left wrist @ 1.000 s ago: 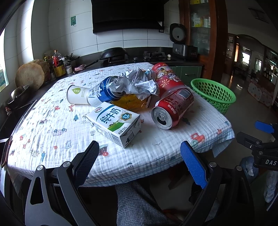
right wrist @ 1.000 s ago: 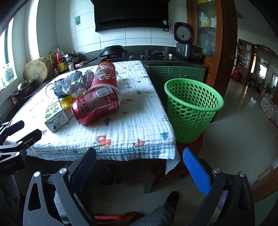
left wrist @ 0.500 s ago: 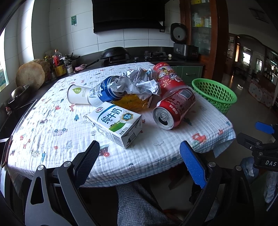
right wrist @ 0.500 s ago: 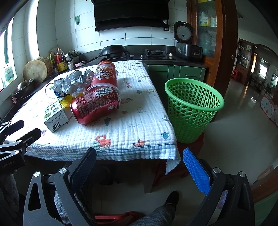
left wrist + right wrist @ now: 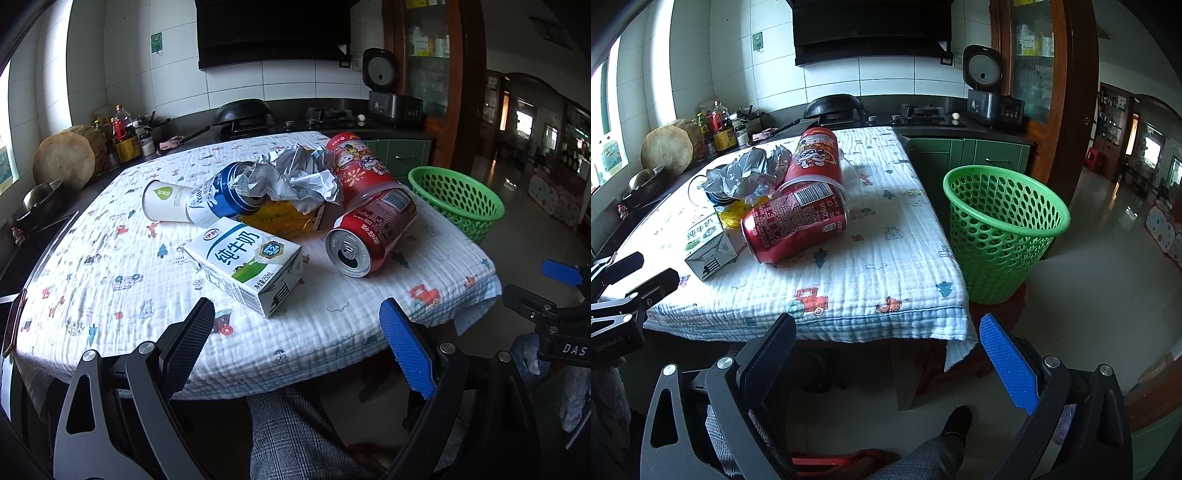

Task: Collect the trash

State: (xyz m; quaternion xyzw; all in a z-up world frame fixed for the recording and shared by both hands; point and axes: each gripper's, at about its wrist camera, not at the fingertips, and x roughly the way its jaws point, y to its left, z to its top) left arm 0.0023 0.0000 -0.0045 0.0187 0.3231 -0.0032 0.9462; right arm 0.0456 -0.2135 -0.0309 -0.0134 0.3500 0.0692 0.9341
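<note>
Trash lies on the cloth-covered table: a white milk carton, a red cola can on its side, a blue can, a white paper cup, crumpled paper, a yellow wrapper and a red snack tube. The green basket stands on the floor right of the table. My left gripper is open and empty, just before the table's near edge, below the carton. My right gripper is open and empty, below the table's front right corner.
A kitchen counter with a wok, bottles, a round chopping block and a rice cooker runs behind the table. A wooden cabinet stands right of the basket. My leg is below the table edge.
My left gripper has moved slightly forward toward the table; the carton and cans look a little nearer. The right gripper has hardly moved.
</note>
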